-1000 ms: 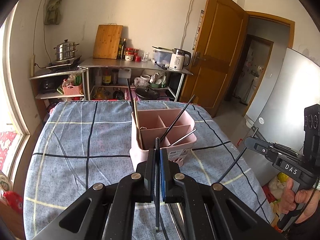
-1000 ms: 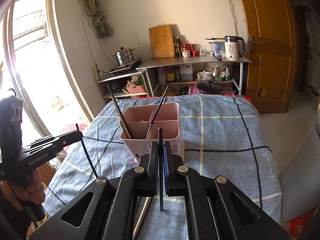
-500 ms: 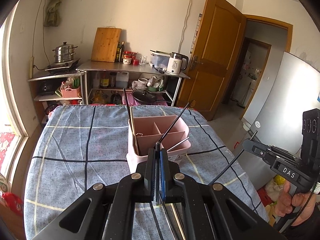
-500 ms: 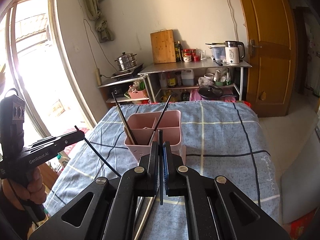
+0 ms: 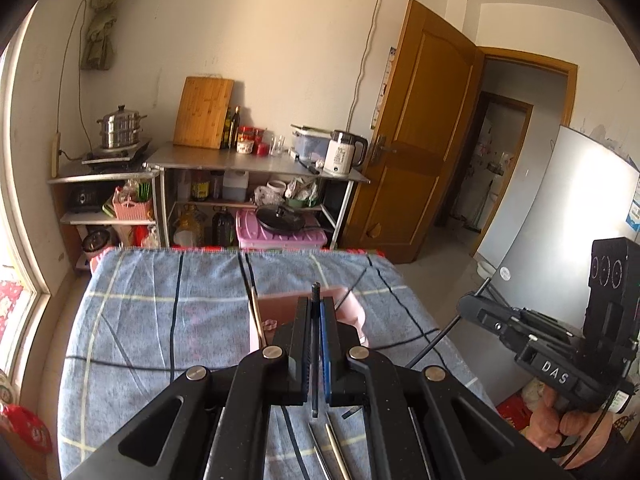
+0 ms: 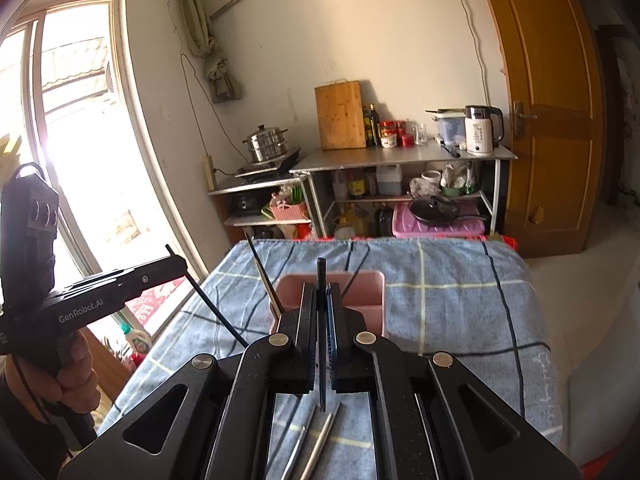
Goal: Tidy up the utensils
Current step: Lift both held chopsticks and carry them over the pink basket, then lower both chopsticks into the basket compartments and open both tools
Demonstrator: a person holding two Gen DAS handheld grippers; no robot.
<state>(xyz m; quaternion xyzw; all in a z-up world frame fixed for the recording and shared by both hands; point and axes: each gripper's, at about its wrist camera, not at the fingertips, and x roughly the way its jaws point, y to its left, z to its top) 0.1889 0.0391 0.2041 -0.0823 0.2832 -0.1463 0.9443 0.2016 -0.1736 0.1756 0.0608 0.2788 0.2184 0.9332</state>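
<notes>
While the left gripper is clamped on a black chopstick, the pink caddy sits just ahead of it on the blue cloth. Right gripper pinches its own chopstick, caddy just beyond. Looks like mid-carry; next move probably needs tips lowered into a compartment. Two metal sticks lie under the right gripper.

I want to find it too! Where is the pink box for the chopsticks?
The pink box sits on the blue checked cloth, mid-frame in both wrist views, just beyond the closed fingers of each gripper, with silver chopsticks lying nearer the camera.
</notes>
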